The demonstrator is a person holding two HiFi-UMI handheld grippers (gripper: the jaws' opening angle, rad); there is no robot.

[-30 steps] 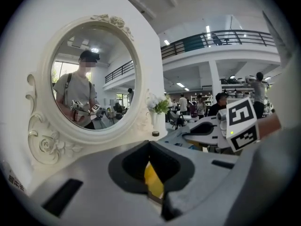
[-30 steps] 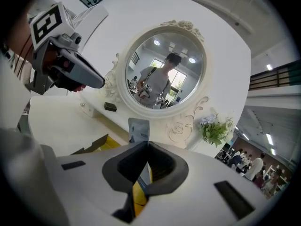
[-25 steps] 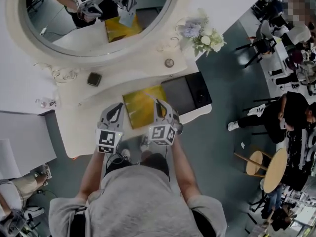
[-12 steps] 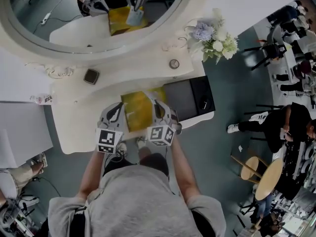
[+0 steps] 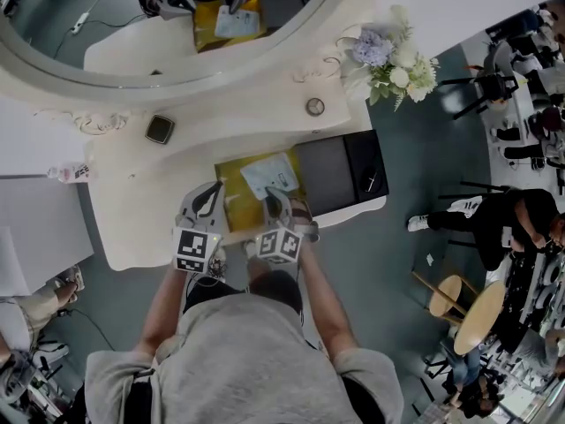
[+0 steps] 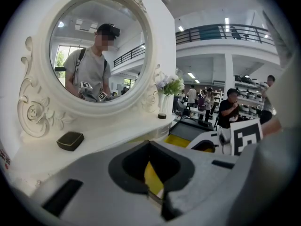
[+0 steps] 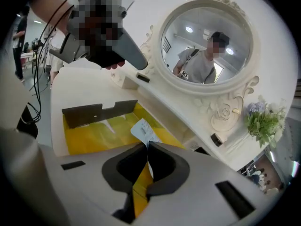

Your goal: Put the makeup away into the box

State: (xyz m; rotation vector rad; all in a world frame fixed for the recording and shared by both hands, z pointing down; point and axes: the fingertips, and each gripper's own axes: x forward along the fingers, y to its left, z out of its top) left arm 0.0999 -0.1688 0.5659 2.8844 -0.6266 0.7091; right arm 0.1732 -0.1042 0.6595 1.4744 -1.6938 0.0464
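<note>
Now, a yellow box (image 5: 231, 184) sits open at the middle of the counter's (image 5: 146, 206) front edge. In the right gripper view a dark flap (image 7: 94, 113) stands upright along the side of the box farthest from that camera. The only thing inside the box's outline is a white printed packet (image 5: 269, 173), lying over the yellow floor toward the right half. Whether it rests on the floor or hangs just above it I cannot tell.

The right gripper (image 5: 272, 194) reaches in over the box's front rim. Its jaws are pinched tight on the packet's near end, and the rest of the packet fans out beyond the tips.

The left gripper (image 5: 214, 191) is at the box's front left corner with its jaws drawn together. Yellow shows in the hollow behind its tips. I cannot tell whether that is a pinched edge of the box or only the box seen through the gap.

A dark case (image 5: 327, 170) sits at the counter's front right corner, just beside the box's right side. Something small and pale lies in its black end compartment, too small to make out.

A dark compact (image 5: 160, 130) lies near the back left, under the mirror (image 5: 115, 42). Flowers (image 5: 393, 60) stand at the back right corner.
</note>
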